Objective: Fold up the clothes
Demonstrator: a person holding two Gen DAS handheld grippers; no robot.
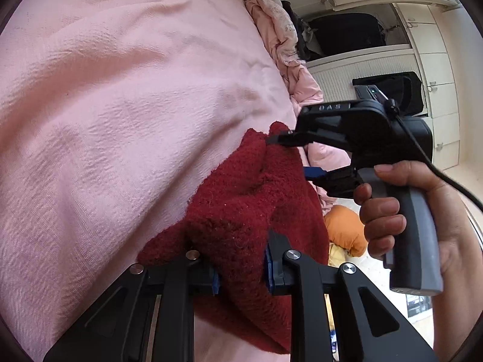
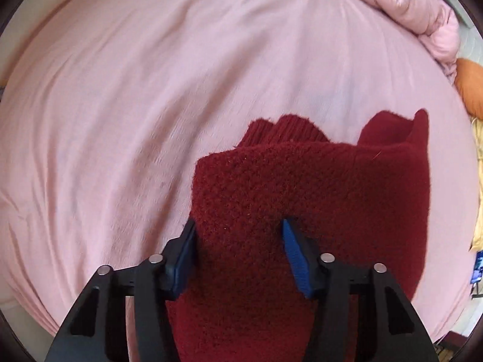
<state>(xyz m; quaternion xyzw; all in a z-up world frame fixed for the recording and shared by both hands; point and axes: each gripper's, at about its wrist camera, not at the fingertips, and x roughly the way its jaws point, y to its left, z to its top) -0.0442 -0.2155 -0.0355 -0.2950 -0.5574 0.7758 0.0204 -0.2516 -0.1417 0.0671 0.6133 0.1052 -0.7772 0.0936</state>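
A dark red knitted sweater (image 1: 241, 208) lies bunched and partly folded on a pink bed sheet (image 1: 120, 105). My left gripper (image 1: 241, 271) has the sweater's thick fabric between its blue-padded fingers. In the left wrist view my right gripper (image 1: 289, 157) bites the sweater's far end, held by a hand. In the right wrist view the sweater (image 2: 302, 187) fills the gap between my right gripper's (image 2: 238, 247) fingers, which press into the fabric. The ribbed edge (image 2: 283, 129) shows beyond the fold.
A crumpled pink duvet (image 1: 286, 45) lies along the bed's far edge, also in the right wrist view (image 2: 422, 9). An orange cushion (image 1: 344, 229) sits on the floor beside the bed. White cabinets (image 1: 437, 75) and dark bags stand behind.
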